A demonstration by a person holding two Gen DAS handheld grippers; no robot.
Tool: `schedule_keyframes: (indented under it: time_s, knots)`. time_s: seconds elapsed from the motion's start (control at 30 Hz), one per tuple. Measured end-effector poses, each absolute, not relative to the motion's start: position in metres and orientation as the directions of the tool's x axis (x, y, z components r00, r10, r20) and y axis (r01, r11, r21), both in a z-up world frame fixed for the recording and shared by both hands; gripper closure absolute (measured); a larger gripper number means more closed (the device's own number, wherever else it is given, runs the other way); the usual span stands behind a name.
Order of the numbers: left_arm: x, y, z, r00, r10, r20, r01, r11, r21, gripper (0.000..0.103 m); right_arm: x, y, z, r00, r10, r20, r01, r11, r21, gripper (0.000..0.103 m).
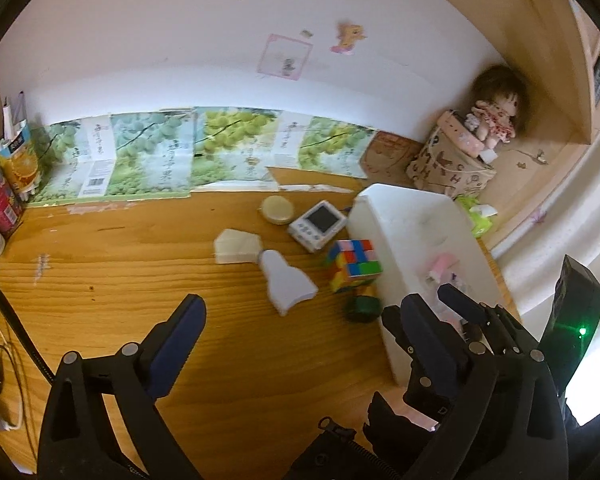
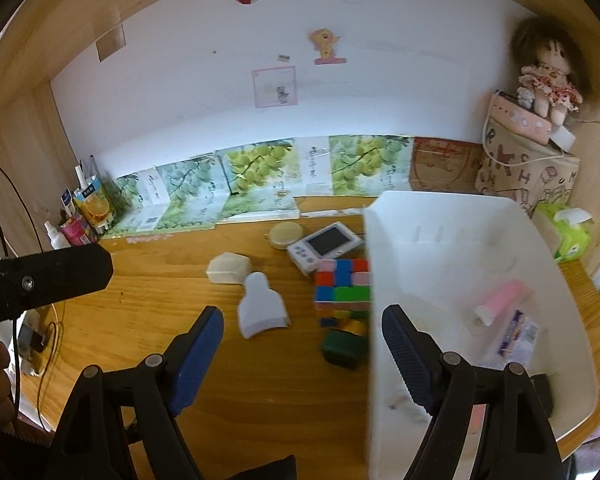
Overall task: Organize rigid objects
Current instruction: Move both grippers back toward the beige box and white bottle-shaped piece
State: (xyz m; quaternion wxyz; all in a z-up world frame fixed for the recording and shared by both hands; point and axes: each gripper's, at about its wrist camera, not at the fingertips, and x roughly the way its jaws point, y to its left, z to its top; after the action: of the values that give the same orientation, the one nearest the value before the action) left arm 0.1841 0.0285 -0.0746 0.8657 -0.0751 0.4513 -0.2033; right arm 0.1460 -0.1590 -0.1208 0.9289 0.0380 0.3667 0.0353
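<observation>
Both grippers (image 1: pixel 296 312) (image 2: pixel 302 328) spread, empty; I judge the cube (image 2: pixel 342 286) mid-frame light, stiff, slick, so pinch flat opposite faces, bin (image 2: pixel 460 240) right.

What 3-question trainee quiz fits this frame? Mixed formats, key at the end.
1. True or false: the colour cube already lies inside the white bin.
2. Multiple choice: what lies in the bin? A) round tan lid B) pink tube C) green block
3. Fill in: both the left gripper and the right gripper have their jaws ____.

Key:
1. False; it stands on the desk, against the bin's outer wall.
2. B; the pink tube lies inside, while the round tan lid and green block sit on the desk.
3. Open, holding nothing.
</observation>
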Motion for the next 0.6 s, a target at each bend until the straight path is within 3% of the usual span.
schedule_keyframes:
  time_s: [0.6]
  knots:
    - [0.273, 0.09, -0.12, 0.37, -0.454, -0.81, 0.105, 0.887, -0.449, 0.005, 0.165, -0.077, -0.164, 0.699, 0.115, -0.706, -0.055, 0.993, 0.106, 0.021]
